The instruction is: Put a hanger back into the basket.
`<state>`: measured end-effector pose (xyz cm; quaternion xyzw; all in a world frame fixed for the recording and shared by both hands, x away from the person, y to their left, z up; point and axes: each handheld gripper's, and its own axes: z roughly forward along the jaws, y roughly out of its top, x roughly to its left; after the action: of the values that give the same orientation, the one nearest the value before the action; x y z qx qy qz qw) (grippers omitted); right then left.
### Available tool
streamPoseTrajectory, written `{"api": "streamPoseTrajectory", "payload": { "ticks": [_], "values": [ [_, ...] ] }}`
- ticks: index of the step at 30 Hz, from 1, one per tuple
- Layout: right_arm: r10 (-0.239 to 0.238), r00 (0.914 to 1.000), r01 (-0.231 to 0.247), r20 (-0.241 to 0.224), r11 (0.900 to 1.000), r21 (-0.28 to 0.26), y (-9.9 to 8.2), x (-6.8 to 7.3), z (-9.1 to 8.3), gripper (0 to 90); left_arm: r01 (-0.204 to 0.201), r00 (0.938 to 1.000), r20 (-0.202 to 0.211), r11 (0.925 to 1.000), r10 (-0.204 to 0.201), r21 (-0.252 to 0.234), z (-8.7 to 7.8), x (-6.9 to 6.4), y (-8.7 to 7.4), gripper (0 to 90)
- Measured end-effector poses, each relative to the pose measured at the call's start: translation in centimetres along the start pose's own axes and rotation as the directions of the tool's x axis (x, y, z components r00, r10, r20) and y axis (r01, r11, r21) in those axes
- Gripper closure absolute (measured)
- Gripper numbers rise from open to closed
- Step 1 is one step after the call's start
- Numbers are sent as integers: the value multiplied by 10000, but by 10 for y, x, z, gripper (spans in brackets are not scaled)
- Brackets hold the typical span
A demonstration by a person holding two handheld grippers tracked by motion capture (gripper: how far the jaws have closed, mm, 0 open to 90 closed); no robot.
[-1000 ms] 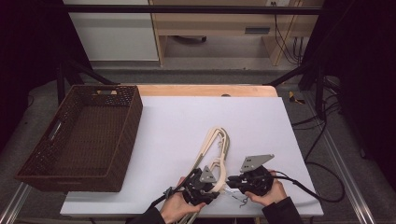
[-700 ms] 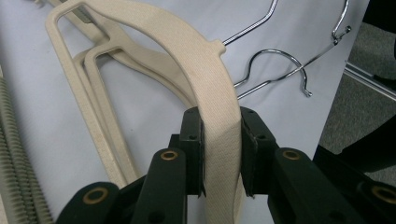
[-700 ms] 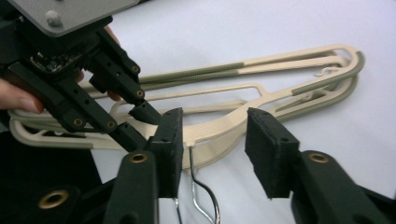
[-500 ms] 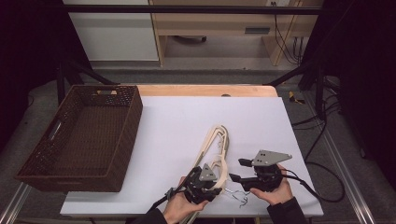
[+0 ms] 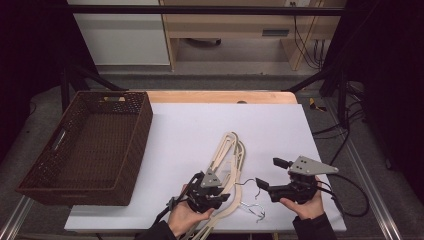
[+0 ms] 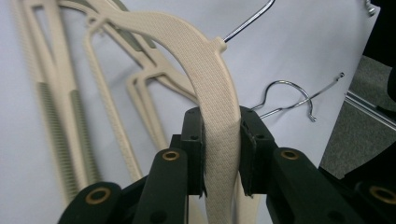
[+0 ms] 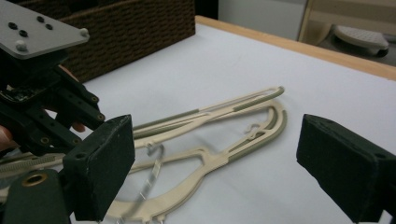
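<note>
The cream hangers (image 5: 227,165) lie in a loose stack on the white table (image 5: 200,125), at about 6 o'clock from its middle, with their long arms running up toward 12 o'clock and their wire hooks (image 5: 252,207) spread on the surface near the front edge. The left gripper (image 5: 207,187) is clamped on the neck of the top hanger (image 6: 205,84): in the left gripper view the textured cream strip sits pressed between both black pads, and its steel hook (image 6: 247,21) juts away toward 1 o'clock, while another hook (image 6: 292,95) rests flat on the table beyond. The right gripper (image 5: 267,175) hovers at 3 o'clock of the stack, just beside the hooks; its jaws have just been opening and now stand wide apart with nothing between them, the hangers (image 7: 210,135) showing through the gap in the right gripper view. The brown wicker basket (image 5: 125,150) stands at 9 o'clock on the table, well apart from the hangers.
</note>
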<state>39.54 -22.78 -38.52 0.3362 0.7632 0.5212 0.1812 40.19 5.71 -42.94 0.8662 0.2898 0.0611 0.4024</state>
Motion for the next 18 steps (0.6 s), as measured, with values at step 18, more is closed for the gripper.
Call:
{"api": "streamPoseTrajectory", "payload": {
  "ticks": [18],
  "values": [
    [339, 9982, -353, 504, 9990, 267, -9, -14, -2, 109, 967, 9764, -1865, 9927, -1088, -727, -68, 49, -5, 822]
  ]
}}
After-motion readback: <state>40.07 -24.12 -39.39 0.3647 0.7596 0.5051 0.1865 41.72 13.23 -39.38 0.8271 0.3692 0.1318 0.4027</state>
